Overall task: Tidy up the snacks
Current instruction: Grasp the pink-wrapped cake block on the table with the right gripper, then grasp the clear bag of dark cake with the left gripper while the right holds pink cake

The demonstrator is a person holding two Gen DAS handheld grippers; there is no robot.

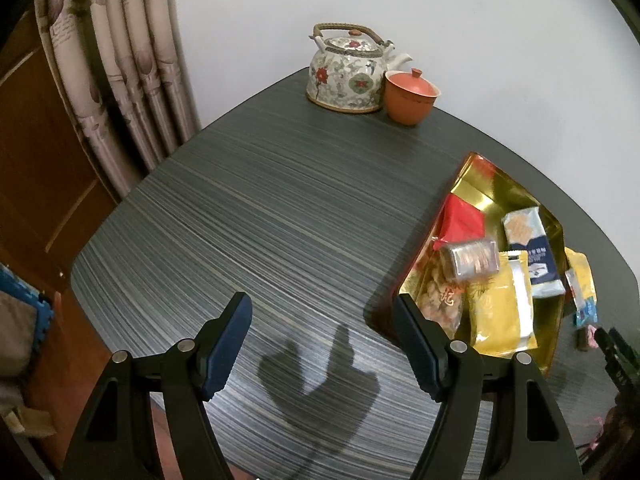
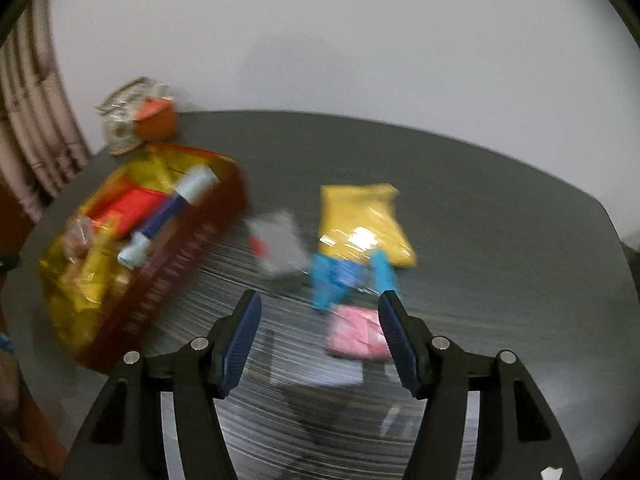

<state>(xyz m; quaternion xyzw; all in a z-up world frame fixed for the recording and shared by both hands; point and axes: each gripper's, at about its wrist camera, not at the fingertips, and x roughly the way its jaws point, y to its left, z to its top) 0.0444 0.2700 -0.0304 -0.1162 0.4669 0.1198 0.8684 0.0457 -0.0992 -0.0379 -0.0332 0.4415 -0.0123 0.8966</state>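
Pink packet (image 2: 354, 334) lies just ahead of the gaping right tool (image 2: 320, 312); left tool (image 1: 322, 314) likewise spread, empty.

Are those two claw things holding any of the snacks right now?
No. The left gripper and right gripper are both open, with nothing between their fingers.

No text can be read with certainty: the blue-and-white packet (image 1: 532, 252) and the peanut bag (image 1: 442, 300) carry characters, but they are too small.
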